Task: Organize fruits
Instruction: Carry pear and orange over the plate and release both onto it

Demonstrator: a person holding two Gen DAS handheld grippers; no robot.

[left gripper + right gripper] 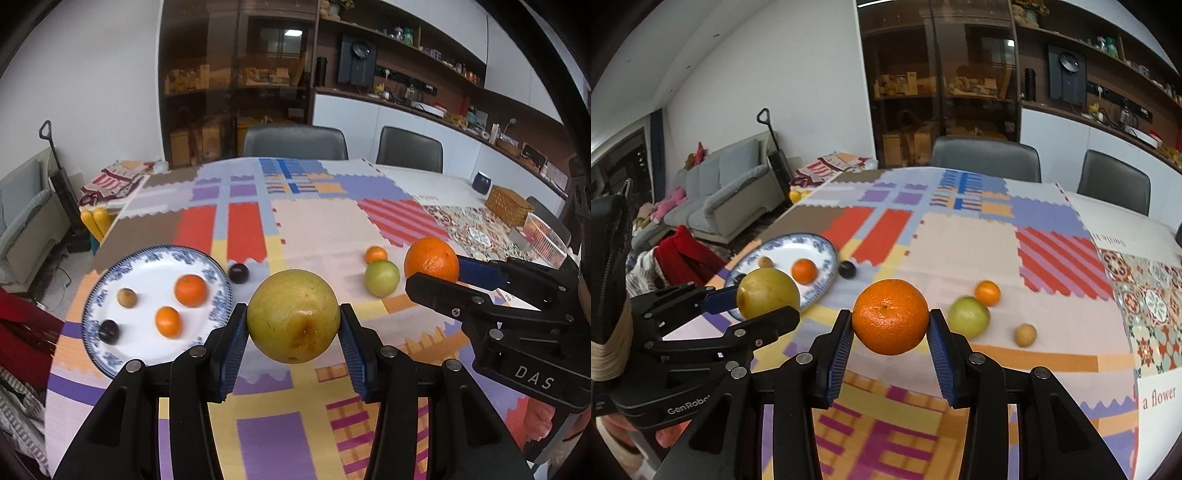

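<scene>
Left claw: (293, 325) clamped on a yellow-green pear (293, 316), held up off the counter (314, 229).
Right claw: (890, 330) squeezed on a big orange (891, 316), also in the air.
Plate: (110, 280) sat ahead and to the left of both claws, already holding two small oranges, a plum and a small brown fruit.
Nearer hand: left one, I'd say; the pear was just beside the plate's rim.
Pose: both claws roughly level, pointing across the counter, side by side.
Leftovers: green apple (969, 316) and a small orange (987, 292) loose on the cloth to the right.
</scene>
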